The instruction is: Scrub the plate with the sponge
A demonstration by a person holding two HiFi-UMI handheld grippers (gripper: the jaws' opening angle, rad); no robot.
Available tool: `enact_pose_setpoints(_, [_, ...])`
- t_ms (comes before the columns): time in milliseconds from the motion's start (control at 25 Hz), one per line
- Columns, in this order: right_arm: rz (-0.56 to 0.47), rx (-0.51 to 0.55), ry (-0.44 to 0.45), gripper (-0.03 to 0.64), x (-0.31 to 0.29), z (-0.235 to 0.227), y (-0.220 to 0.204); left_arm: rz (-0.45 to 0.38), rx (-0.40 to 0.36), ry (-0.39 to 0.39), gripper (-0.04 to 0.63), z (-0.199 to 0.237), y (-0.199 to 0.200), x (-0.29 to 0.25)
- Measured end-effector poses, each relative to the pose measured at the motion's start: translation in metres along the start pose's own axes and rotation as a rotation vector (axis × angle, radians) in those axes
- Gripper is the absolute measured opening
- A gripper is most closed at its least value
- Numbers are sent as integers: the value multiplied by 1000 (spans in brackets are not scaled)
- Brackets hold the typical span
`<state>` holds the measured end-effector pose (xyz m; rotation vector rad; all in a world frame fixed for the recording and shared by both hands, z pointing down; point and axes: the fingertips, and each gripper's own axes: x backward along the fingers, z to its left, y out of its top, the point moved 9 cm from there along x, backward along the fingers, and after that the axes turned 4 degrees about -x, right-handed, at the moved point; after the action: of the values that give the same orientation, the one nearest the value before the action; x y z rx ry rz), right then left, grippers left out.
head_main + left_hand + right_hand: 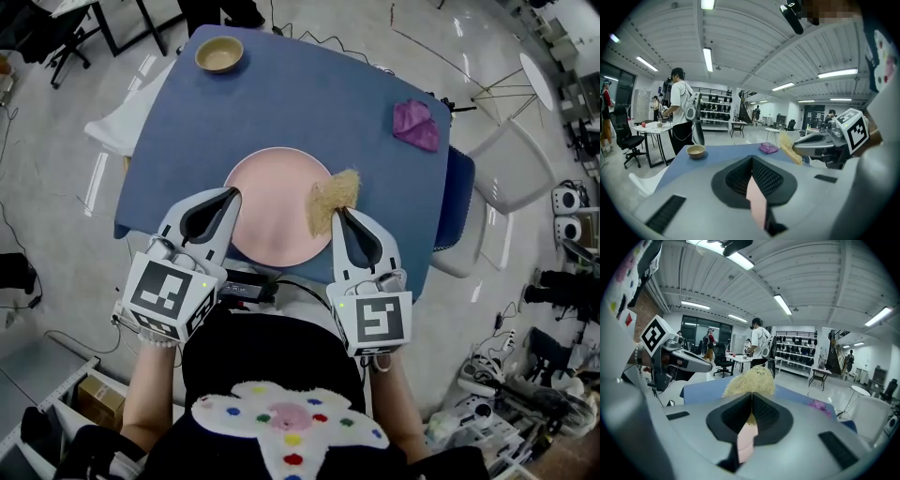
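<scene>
A: Lying flat near the front edge of the blue table point(309, 103), that's the pink plate point(277, 202). Sits right btwn the two grippers.

B: Sponge?

A: Straw-coloured, scruffy sponge point(333, 199), on the plate's right rim, partly over the table. The right gripper point(339, 214) has its jaws clamped on it. In the right gripper view the tuft point(750, 380) sticks up past the closed tips, w/ pink showing in the slit below.

B: Left side?

A: Left gripper point(232, 194) has its tip at the plate's left rim. Jaws are together; the left gripper view shows only a pink sliver of plate point(757, 201) in the gap behind the tips. Can't tell if it's pinching the rim or just over it.

B: Anything else on the table?

A: Small tan bowl point(219, 54) at the far left corner and a crumpled purple cloth point(416, 125) at the far right, both well apart from the plate. A white chair point(511, 178) stands off the right side. In the bkgd of the left gripper view a person point(680, 110) stands by another table.
</scene>
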<state>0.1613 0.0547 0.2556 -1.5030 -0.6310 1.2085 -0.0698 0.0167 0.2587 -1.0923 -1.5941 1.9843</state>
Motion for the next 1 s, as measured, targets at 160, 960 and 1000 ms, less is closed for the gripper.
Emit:
enact_pose_setpoints(160, [7,-4,18,12,0,3,4,2,-8,-3,11,-3,1,-1])
enact_pose_setpoints(960, [17,4,-6,12,2,6,4,-7,10,-23,11,-4,1,-1])
enact_pose_setpoints(1000, [17,5,-5,12,2,7,4,-7,10,-23,11,-4,0,-2])
